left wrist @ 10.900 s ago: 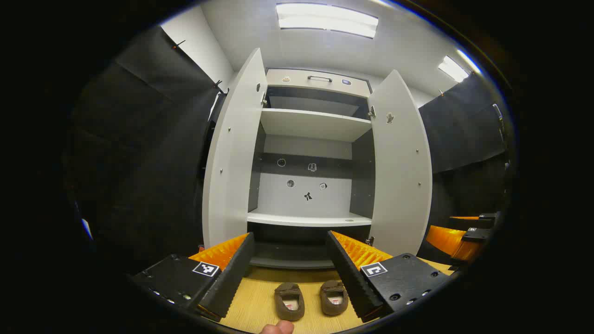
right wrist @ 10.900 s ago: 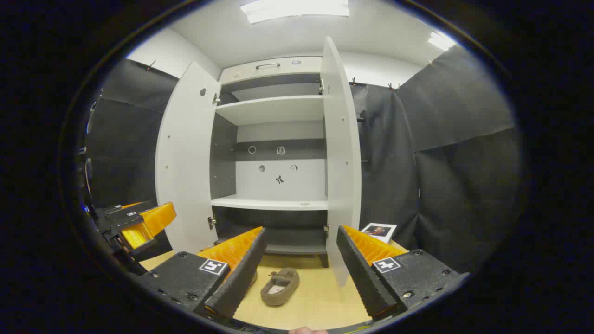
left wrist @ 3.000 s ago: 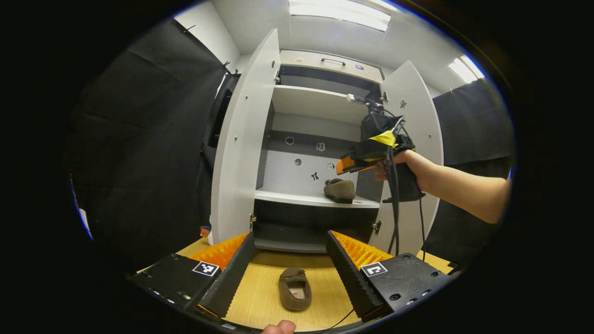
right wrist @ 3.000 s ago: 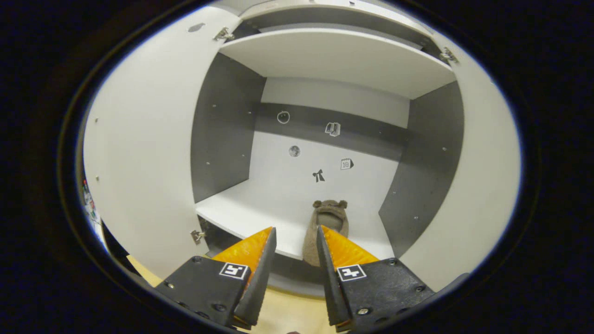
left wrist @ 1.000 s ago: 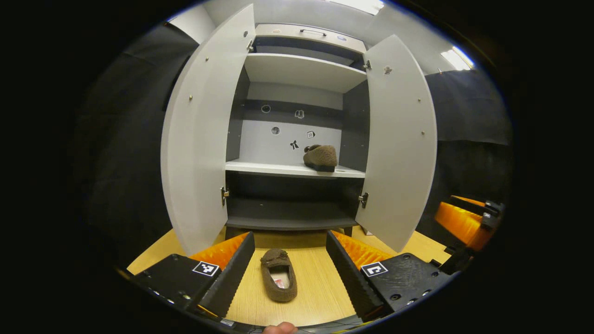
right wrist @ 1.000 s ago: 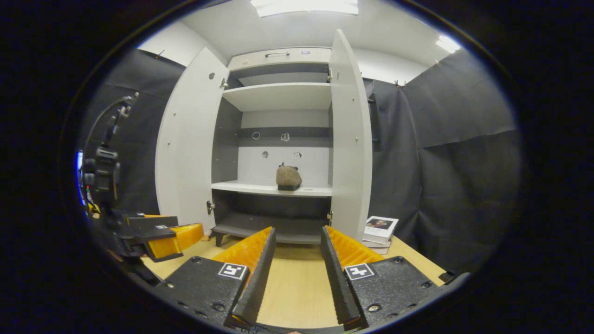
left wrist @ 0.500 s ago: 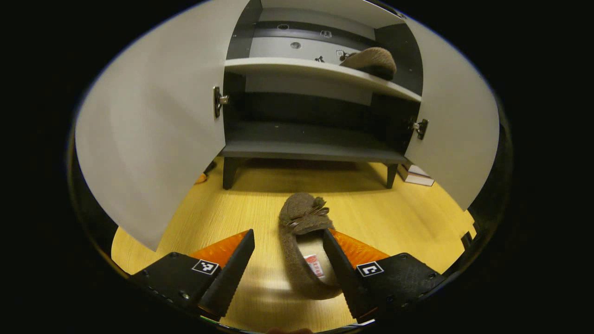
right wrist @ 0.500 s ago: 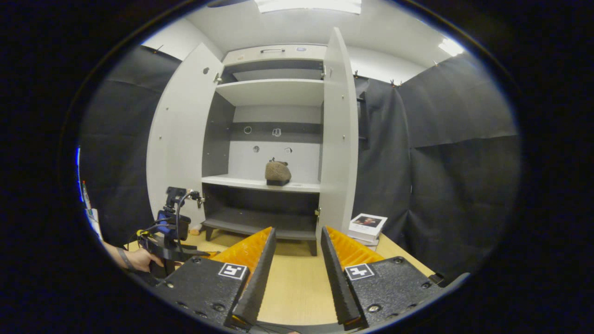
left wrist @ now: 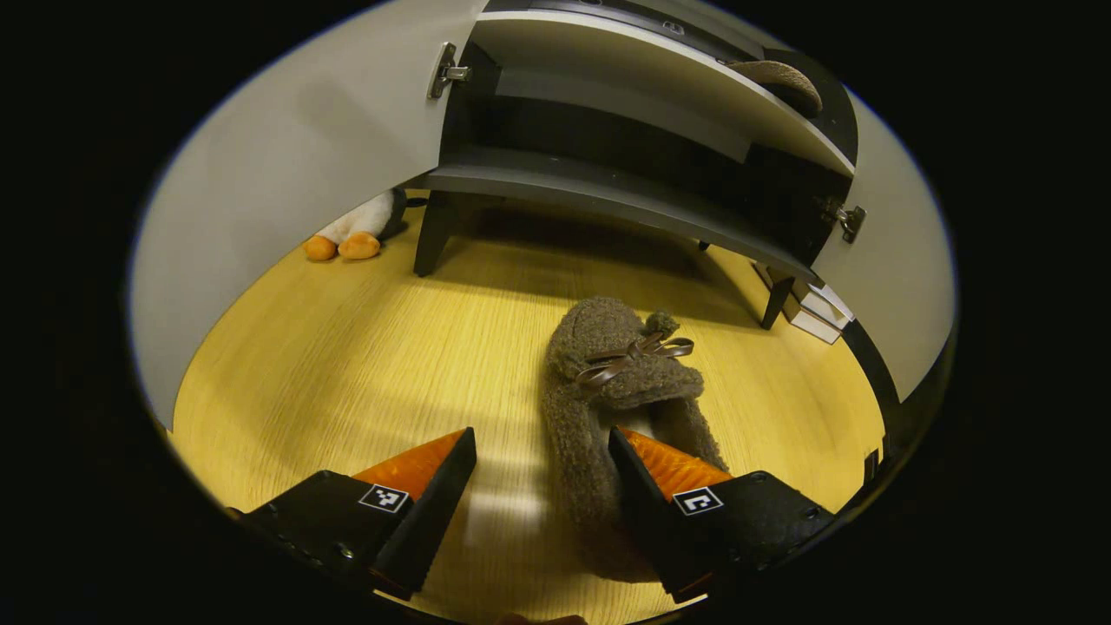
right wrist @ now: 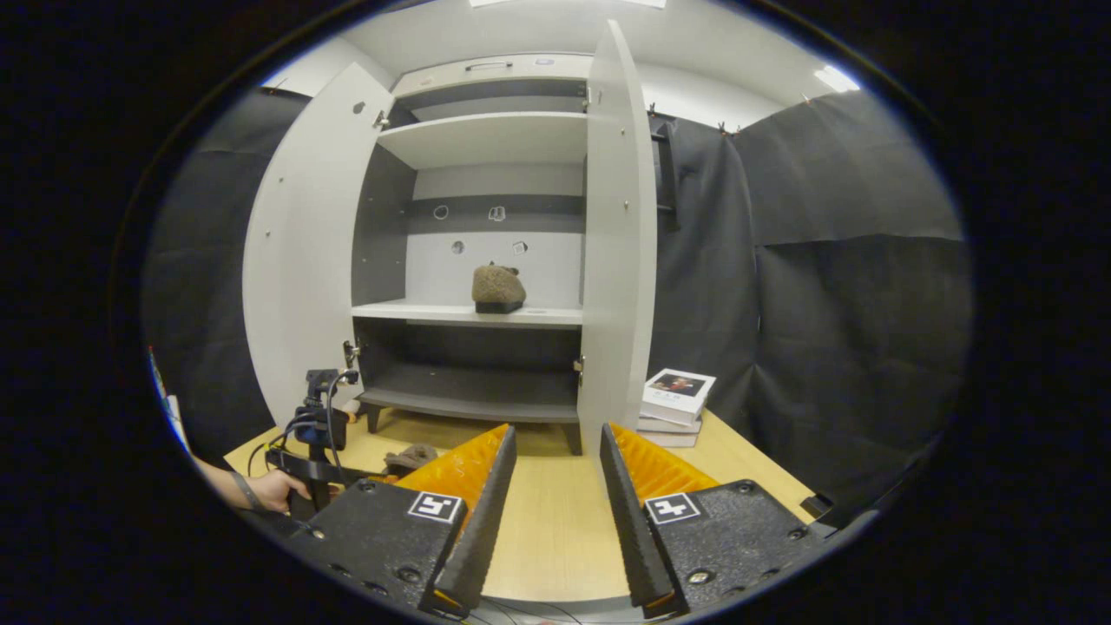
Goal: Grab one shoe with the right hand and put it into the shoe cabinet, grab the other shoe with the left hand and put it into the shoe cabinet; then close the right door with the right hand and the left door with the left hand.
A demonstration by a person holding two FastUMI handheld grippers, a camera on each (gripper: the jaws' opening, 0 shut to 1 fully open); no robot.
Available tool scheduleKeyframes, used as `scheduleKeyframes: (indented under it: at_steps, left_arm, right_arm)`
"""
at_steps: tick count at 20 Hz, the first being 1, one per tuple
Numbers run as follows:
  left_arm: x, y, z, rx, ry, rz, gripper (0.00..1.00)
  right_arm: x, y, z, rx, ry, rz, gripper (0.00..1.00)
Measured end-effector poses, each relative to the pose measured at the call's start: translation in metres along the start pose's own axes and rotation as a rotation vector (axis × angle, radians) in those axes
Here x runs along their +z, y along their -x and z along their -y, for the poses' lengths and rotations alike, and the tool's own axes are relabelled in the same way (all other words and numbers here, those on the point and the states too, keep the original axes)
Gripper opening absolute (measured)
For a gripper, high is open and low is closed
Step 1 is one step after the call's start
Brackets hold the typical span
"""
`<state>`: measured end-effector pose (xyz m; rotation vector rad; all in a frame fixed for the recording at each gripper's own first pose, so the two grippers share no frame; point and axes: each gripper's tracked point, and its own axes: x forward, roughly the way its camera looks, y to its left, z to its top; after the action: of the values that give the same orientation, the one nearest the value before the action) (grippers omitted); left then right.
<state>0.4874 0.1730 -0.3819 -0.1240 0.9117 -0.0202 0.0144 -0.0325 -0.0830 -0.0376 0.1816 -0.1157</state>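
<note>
Shoe cabinet (right wrist: 486, 208): one unit, standing on the wooden desk (left wrist: 347, 347) against the black booth wall. Two doors are fitted, and both stand open: the left door (right wrist: 299, 252) and the right door (right wrist: 612, 243). Inside, three shelves can be counted in the right gripper view: an upper shelf (right wrist: 490, 139), a middle shelf (right wrist: 434, 312) and a bottom shelf (right wrist: 469, 404).

Shoes: two, both brown and fuzzy. The first shoe (right wrist: 497, 289) sits on the middle shelf, toward its right half; it also shows at the top edge of the left gripper view. The second shoe (left wrist: 612, 382) lies on the desk in front of the cabinet, toe with its ribbon bow pointing toward the cabinet.

Tools: two. The left tool (left wrist: 542, 486) is low over the desk with its fingers spread apart. Its right finger (left wrist: 660, 473) sits in the opening of the second shoe, and its left finger (left wrist: 430, 473) is over bare desk beside the shoe, so one side wall of the shoe lies between them. The fingers do not press on it. In the right gripper view this tool is held by a hand (right wrist: 273, 490) at lower left. The right tool (right wrist: 555, 512) is held back from the cabinet, fingers apart, nothing between them.

Other items: a small stack of books (right wrist: 677, 395) on the desk just right of the right door, and one plush toy (left wrist: 351, 239) behind the left door.
</note>
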Motion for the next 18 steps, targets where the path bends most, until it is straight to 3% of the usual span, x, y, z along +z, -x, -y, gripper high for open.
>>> scheduleKeyframes:
  at_steps: [4,6,8,9,10,11,12,13,15,18]
  left_arm:
    - [0.002,-0.013,0.005,-0.014,0.011,0.011,0.9]
    - [0.006,-0.018,0.005,-0.021,0.026,0.026,0.82]
    - [0.007,-0.02,0.018,-0.062,0.037,0.034,0.66]
    - [0.008,-0.022,0.017,-0.048,0.025,0.041,0.31]
    - [0.011,-0.024,0.014,-0.034,0.007,0.055,0.37]
    - [0.014,-0.022,0.011,-0.025,0.013,0.073,0.11]
    - [0.015,-0.025,0.01,-0.021,0.029,0.082,0.17]
    - [0.018,-0.022,0.008,-0.019,0.047,0.091,0.07]
    - [0.019,-0.018,0.007,-0.001,0.064,0.115,0.01]
    - [0.034,0.021,0.017,-0.001,0.051,0.196,0.0]
  right_arm:
    - [0.004,-0.006,-0.002,-0.006,0.006,0.008,0.65]
    - [0.005,-0.009,-0.003,-0.007,0.004,0.005,0.63]
    - [0.003,-0.011,-0.005,-0.007,0.006,-0.003,0.63]
    - [0.005,-0.011,-0.005,-0.005,0.008,-0.003,0.65]
    - [0.005,-0.012,-0.006,-0.002,0.011,-0.001,0.65]
    - [0.007,-0.012,-0.007,0.002,0.012,0.001,0.65]
    - [0.007,-0.013,-0.009,0.008,0.013,0.003,0.65]
    - [0.008,-0.013,-0.011,0.016,0.013,0.004,0.65]
    - [0.009,-0.014,-0.015,0.034,0.014,0.002,0.65]
    - [0.012,-0.015,-0.02,0.054,0.028,0.007,0.65]
